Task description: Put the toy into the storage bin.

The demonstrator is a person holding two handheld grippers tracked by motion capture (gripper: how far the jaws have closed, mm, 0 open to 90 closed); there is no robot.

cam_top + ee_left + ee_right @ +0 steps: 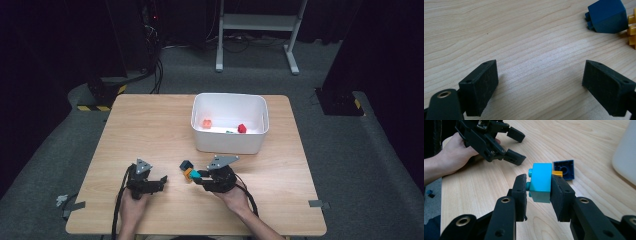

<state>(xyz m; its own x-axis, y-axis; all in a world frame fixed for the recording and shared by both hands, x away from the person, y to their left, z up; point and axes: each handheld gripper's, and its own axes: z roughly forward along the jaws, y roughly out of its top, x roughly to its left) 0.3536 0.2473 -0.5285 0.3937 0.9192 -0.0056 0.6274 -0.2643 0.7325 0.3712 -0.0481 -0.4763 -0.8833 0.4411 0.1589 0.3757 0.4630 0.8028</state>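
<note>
My right gripper (pixel 539 191) is shut on a cyan brick (pixel 540 181), held just above the table; in the high view the same gripper (pixel 201 176) sits near the table's middle front. Beyond it lie a dark blue brick (pixel 564 169) on its side and an orange-yellow brick (pixel 557 173) partly hidden behind the cyan one. My left gripper (pixel 159 181) rests low at the front left, open, its jaws (pixel 540 85) wide apart over bare wood. The blue brick (pixel 607 15) and the yellow brick (pixel 632 28) lie ahead to its right.
A white bin (pixel 229 145) stands at the back middle of the table, with an orange brick (pixel 206 123), a red brick (pixel 242 128) and a small green piece inside. The wooden table (pixel 145 130) has open room on its left half. Cables trail off the front edge.
</note>
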